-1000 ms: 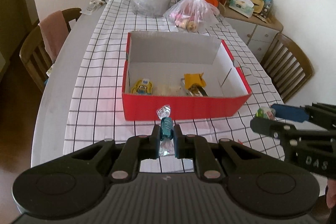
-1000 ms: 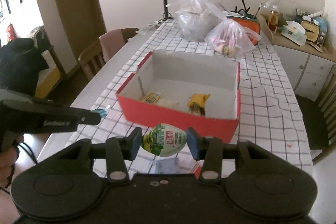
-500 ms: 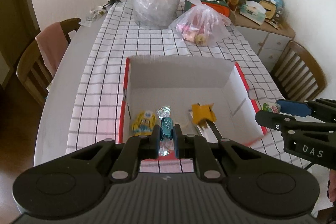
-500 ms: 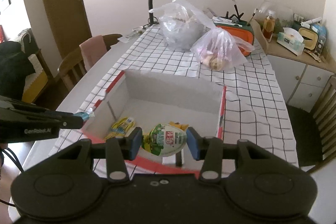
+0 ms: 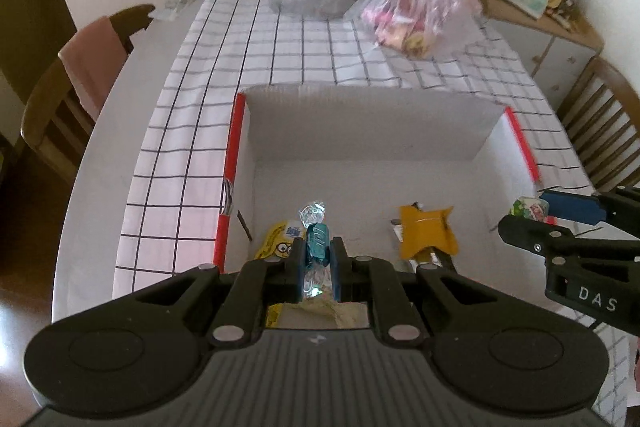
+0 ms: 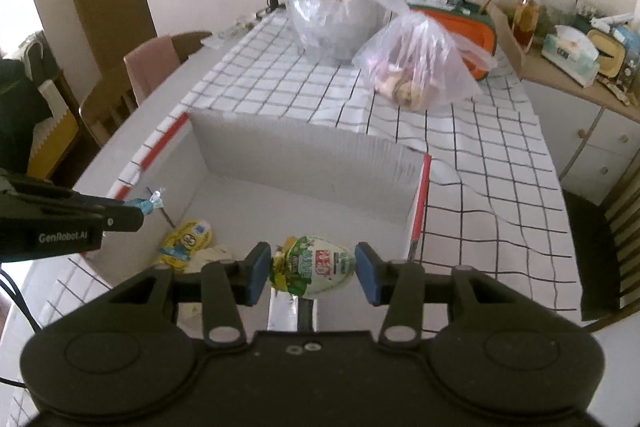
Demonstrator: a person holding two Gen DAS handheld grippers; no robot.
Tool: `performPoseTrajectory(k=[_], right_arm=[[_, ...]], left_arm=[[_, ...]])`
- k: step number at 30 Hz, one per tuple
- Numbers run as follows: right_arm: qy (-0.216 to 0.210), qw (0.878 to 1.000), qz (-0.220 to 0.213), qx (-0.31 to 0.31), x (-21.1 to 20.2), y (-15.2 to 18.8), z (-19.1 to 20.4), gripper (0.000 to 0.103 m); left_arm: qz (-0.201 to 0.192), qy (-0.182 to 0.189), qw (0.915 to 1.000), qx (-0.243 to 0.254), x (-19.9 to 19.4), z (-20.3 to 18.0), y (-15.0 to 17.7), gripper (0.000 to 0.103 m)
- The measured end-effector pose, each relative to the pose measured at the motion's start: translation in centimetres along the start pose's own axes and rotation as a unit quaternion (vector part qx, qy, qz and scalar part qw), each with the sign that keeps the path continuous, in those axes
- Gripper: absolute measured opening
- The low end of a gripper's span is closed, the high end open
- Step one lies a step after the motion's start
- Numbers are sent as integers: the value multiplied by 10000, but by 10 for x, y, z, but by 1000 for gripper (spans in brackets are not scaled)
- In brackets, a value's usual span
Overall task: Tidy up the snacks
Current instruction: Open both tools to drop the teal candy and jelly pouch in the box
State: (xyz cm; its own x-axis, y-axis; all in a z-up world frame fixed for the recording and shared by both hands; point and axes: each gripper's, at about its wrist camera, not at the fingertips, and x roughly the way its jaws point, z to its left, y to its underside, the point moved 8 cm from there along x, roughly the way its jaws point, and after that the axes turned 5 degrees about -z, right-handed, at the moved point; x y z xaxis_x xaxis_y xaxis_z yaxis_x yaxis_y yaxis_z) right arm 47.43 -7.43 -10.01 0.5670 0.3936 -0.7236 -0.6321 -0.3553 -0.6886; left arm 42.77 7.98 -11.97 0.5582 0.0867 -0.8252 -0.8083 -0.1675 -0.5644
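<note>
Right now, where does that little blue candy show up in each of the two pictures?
Left wrist view: blue candy at lower centre, pinched in the left tool.
Right wrist view: same candy at the left edge, small, at that tool's tip.
Shared landmark: the red box, below both.

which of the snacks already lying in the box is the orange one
The orange packet on the box floor, right of the left claw. The other clear one, the yellow cartoon-face packet, lies near the left wall.
</note>
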Motion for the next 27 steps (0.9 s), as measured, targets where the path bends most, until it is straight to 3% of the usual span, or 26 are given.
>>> performPoseTrajectory(k=[13,27], right_arm=[[-154,9979,585,-231,57,24,4,44],[-206,9966,698,-378,65,33,11,48]], left_arm=[[523,-185,9985,8,56,-1,14,12],[717,-166,9973,-2,68,-3,28,12]])
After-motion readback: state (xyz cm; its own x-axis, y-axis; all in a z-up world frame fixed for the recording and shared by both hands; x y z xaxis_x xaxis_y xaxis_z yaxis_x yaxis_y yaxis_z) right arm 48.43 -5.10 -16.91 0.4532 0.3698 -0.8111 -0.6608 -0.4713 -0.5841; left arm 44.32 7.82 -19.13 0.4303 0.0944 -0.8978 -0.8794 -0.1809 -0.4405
